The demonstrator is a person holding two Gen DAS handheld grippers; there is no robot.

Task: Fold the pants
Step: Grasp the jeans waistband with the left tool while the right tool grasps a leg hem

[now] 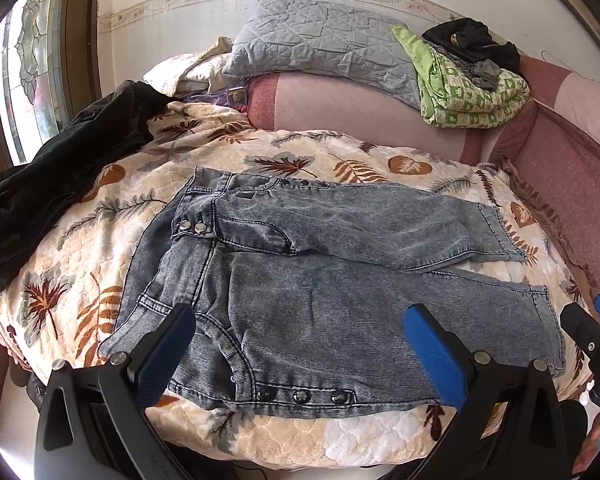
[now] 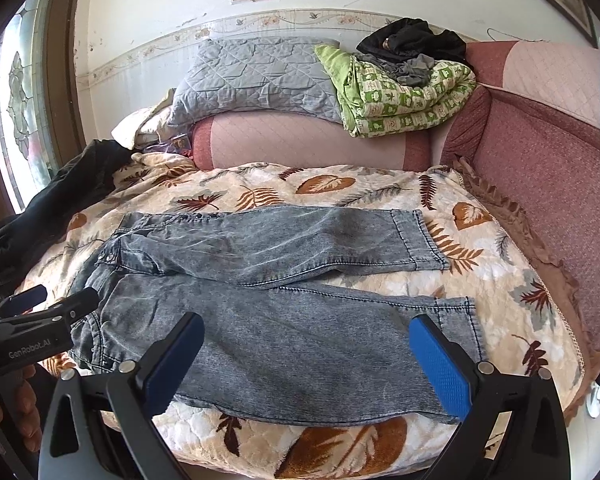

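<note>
My left gripper point(image 1: 300, 344) and right gripper point(image 2: 306, 354) hang wide apart over soft, heavy jeans point(image 1: 340, 272); I'd pinch waistband and hem

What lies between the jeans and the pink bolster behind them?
Only bare leaf-print blanket separates the jeans from the pink bolster; the right wrist view shows it.

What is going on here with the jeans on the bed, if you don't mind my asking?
A person holding a claw in each hand is about to fold the jeans, which lie spread flat on the leaf-print blanket, legs apart and nothing folded yet. The left claw hovers open near the waist end, and the right claw hovers open over the nearer leg. Neither grips any cloth.
</note>
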